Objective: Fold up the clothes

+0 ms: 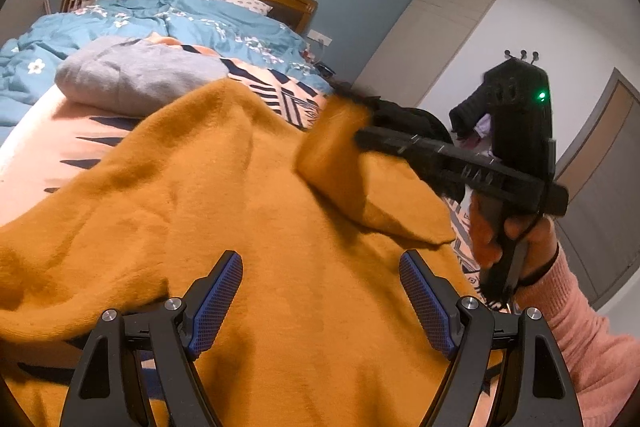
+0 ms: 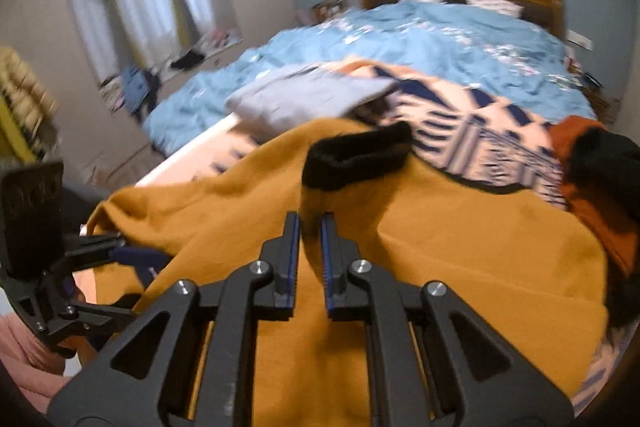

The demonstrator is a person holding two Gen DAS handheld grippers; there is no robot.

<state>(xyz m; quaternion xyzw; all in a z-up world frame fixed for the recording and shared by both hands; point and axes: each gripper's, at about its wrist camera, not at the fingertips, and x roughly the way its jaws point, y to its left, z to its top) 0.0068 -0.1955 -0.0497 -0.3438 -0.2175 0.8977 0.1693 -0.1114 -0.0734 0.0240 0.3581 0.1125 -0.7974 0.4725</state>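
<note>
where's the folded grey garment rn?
The grey garment lies on the patterned blanket, just beyond the mustard sweater, left of centre in both views, before the blue duvet.

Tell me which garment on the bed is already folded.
The grey garment, a neat bundle near the blue duvet. The mustard sweater lies spread out, its sleeve pinched in the right gripper.

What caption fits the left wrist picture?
Right gripper lifts a sleeve of the mustard sweater while the open left gripper hovers above.
</note>
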